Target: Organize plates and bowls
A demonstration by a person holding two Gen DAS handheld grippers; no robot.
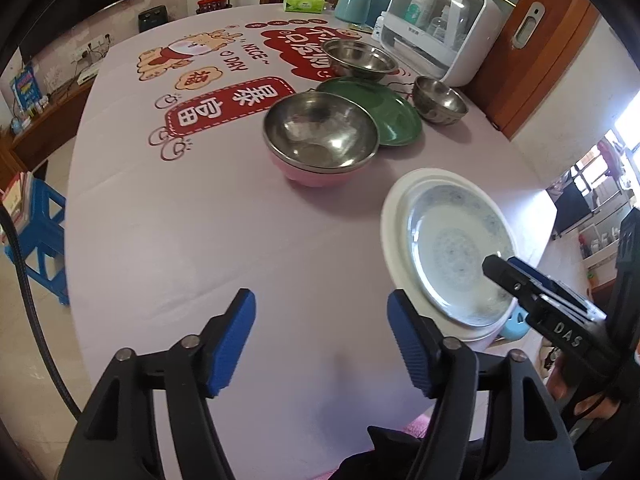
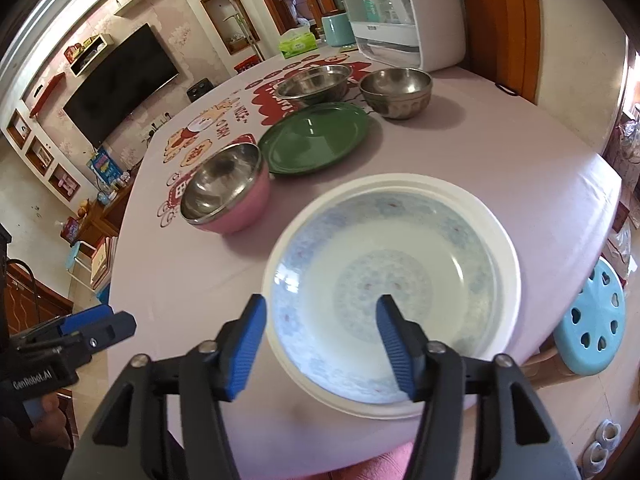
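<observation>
A blue-patterned plate [image 2: 384, 248] lies inside a wider white plate [image 2: 508, 248] near the table's front edge. My right gripper [image 2: 320, 302] hovers open over their near rim, one finger outside it and one above the patterned plate [image 1: 456, 248], touching neither. My left gripper [image 1: 321, 296] is open over bare tablecloth to the left of the stack, with nothing between its fingers. Farther back a steel bowl [image 1: 320, 132] sits nested in a pink bowl [image 1: 312, 176]. Behind them are a green plate [image 1: 392, 112], a wide steel bowl [image 1: 360, 58] and a small steel bowl [image 1: 440, 100].
A white cabinet with bottles [image 1: 440, 28], a teal canister [image 1: 352, 4] and a tissue box [image 1: 304, 0] stand at the table's far end. A light blue stool [image 2: 592, 320] is beside the table on the right, and a blue stool [image 1: 40, 232] on the left.
</observation>
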